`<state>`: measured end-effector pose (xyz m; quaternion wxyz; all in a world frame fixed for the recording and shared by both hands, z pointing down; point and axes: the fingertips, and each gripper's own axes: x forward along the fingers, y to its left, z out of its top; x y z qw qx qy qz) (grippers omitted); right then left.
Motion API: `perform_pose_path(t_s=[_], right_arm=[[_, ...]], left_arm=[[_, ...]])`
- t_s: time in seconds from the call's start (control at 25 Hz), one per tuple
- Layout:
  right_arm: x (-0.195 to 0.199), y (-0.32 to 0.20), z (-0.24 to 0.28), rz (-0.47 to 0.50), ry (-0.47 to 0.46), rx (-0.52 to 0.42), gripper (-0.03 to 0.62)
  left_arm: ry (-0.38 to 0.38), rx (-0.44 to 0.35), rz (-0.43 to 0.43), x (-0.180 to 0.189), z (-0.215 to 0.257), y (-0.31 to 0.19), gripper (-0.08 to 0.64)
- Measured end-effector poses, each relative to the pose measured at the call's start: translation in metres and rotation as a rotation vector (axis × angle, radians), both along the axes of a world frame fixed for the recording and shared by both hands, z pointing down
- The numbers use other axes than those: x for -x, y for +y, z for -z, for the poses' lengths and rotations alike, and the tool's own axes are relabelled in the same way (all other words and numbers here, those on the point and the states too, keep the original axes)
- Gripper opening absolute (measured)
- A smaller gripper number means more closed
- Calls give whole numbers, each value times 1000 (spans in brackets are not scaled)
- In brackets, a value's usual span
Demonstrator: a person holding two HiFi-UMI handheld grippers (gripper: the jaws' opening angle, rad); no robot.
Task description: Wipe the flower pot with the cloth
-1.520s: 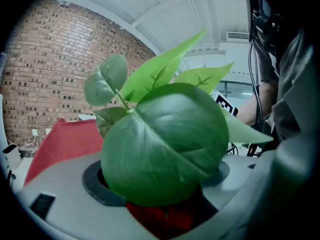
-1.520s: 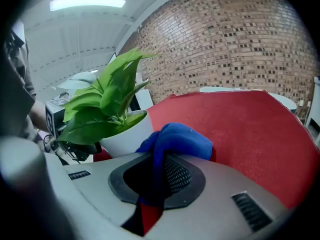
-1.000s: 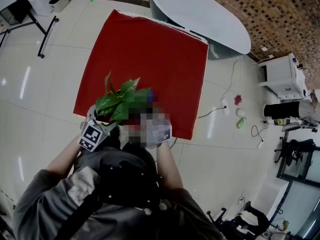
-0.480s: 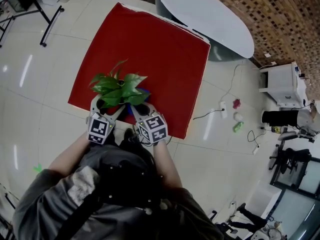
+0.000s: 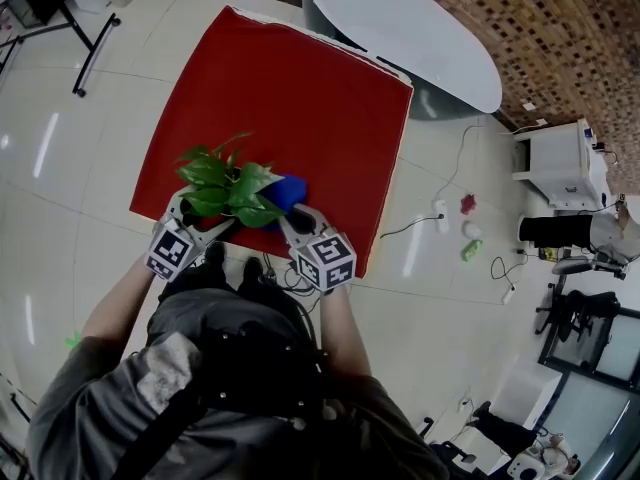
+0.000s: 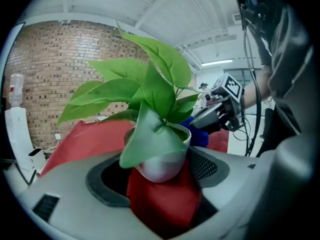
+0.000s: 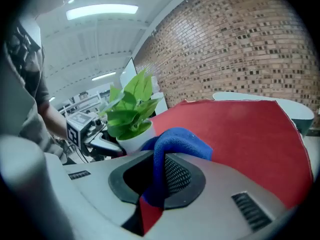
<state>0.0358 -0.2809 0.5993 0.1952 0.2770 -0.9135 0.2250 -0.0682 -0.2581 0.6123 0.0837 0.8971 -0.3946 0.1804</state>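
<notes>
A white flower pot (image 6: 165, 164) with a green leafy plant (image 5: 225, 180) stands at the near edge of the red mat (image 5: 300, 88). My left gripper (image 5: 205, 220) has the pot between its wide jaws, which are closing, and the pads lie against the pot's sides. The leaves hide the pot in the head view. My right gripper (image 5: 292, 208) is shut on a blue cloth (image 5: 290, 190), just right of the plant. In the right gripper view the folded cloth (image 7: 177, 141) bulges out of the jaws, close beside the pot (image 7: 132, 141).
A white oval table (image 5: 400, 18) stands beyond the mat's far corner. Cables, small bottles (image 5: 468, 238) and a white cabinet (image 5: 560, 153) are on the floor to the right. Black stand legs (image 5: 90, 53) are at the far left. A brick wall runs behind.
My right gripper has risen slightly with the blue cloth, which now shows more plainly to the right of the leaves. The left gripper and the pot have kept their place.
</notes>
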Motion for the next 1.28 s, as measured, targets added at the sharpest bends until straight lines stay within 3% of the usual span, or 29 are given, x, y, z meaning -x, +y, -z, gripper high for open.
perform_pose_path(t_s=[0.2,0.4,0.56,0.88,1.08,1.28], right_arm=[[-2,-23,25,11,-106,-12,58],[26,-38,20,63,-127,9,58],[40,-47,10,58,-144,47,58],[43,-47,-33,68,-44,112,58],[42,-46,-36,58,2,79,58],[40,-41,-37,51,25,56,58]], left_arm=[[6,26,-146,1,-3,-2,393],[26,48,-254,-13,2,-4,391],[51,64,-288,-10,0,-5,391],[39,64,-372,-10,-6,-6,394],[59,106,-332,-10,-5,-5,399],[61,87,-176,5,-2,-2,411]])
